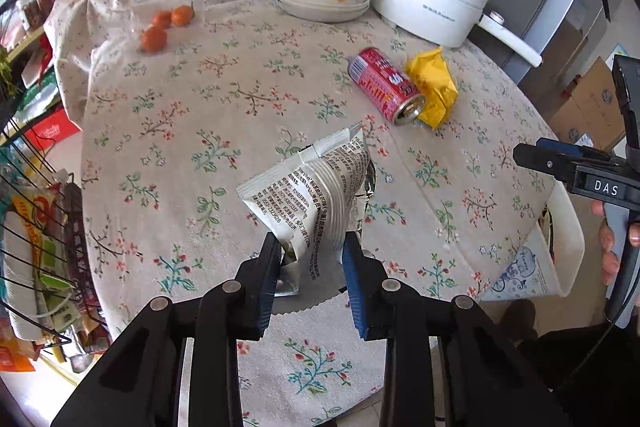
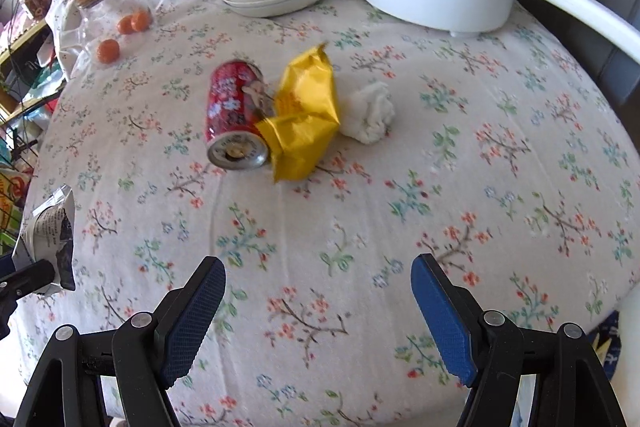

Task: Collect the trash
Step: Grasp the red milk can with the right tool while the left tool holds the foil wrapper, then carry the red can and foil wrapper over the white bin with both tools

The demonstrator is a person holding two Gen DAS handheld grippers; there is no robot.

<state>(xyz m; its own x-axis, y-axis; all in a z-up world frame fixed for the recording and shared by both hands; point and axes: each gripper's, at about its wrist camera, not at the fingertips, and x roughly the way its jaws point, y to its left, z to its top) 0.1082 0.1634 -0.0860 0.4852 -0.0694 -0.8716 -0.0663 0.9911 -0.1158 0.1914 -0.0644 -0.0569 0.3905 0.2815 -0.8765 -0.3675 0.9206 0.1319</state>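
Three pieces of trash lay together toward the far right of the floral tablecloth [image 2: 360, 227]: a red can [image 2: 234, 115] on its side, a crumpled yellow wrapper [image 2: 306, 119] touching the can's right flank, and a wad of white tissue [image 2: 370, 113] just beside the wrapper on its right. A fourth piece, the silver snack packet [image 1: 308, 191], we already had in our left gripper [image 1: 310, 267], whose blue pads [image 1: 267, 281] were drawn in on the packet's crumpled lower end, so that the printed body stood up and away from the jaws, clear of the cloth.

Our right gripper [image 2: 318, 311] was spread wide and carried nothing, hovering over bare cloth at the near side, well apart from the cluster.

We judged the step in hand to be carrying the packet off to wherever the trash goes (no bin showed in either view). To do it well we needed to keep the squeeze steady, since the hold was only on a thin fold at the bottom and the foil looked slippery; a quick swing could have pulled it loose. For the right side, the wrapper seemed the easier next target, taken across its raised middle ridge. The can, lying with its open end toward us, would likely roll if nudged, so we thought it best approached squarely across its body.
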